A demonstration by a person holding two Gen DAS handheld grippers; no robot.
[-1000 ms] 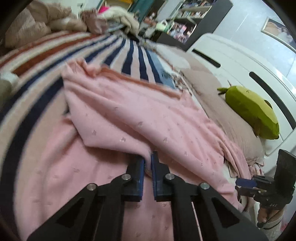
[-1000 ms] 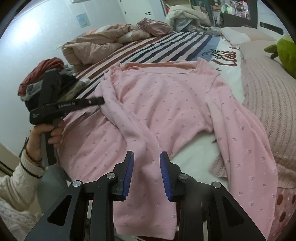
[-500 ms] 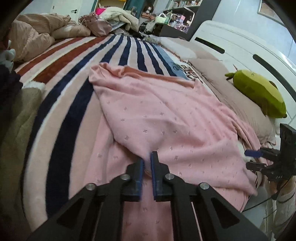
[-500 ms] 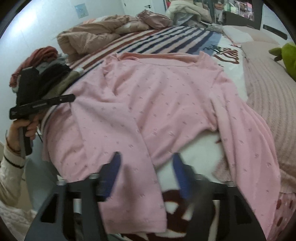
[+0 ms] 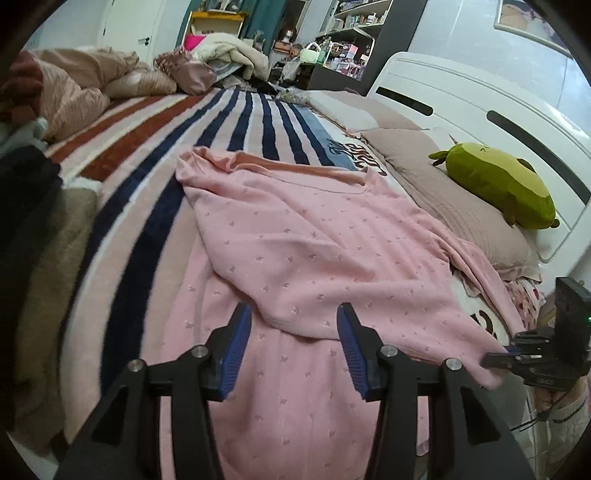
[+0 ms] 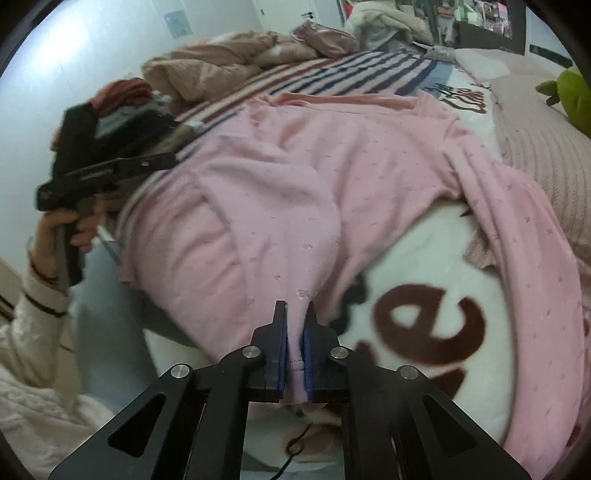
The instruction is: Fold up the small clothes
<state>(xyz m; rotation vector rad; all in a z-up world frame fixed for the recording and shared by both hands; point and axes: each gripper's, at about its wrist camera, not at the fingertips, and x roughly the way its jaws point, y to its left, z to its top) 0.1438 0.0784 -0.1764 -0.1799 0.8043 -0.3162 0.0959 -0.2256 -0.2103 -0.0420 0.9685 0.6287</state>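
L gripper (image 5: pixel 293 338): fingers spread wide, nothing between them, hovering just above the lower part of the pink top (image 5: pixel 317 240). A folded-over edge of the fabric lies btwn and just beyond the blue pads (image 5: pixel 234 347).

R gripper (image 6: pixel 294 334): fingers nearly closed, pinching a pink cuff/hem edge of the same garment; fabric visibly caught btwn the pads. In the L view the R gripper sits at the bed's right edge, tips at the fabric's corner.

Pink top: spread across the bed on the striped blanket (image 5: pixel 155 155), neckline at the far end, one side folded inward over the body. R sleeve (image 6: pixel 532 258) runs down along the pillow side.

Near R gripper: white blanket w/ brown lettering (image 6: pixel 428 325) under the garment edge.

Mid-distance: beige pillow (image 5: pixel 454 206) w/ green plush toy (image 5: pixel 502 184) on it, against the white headboard (image 5: pixel 480 103).

Far end: crumpled beige bedding (image 5: pixel 81 85), shelves (image 5: pixel 351 33) behind. Clothes pile (image 6: pixel 125 103) at bed's left side, behind the L gripper.
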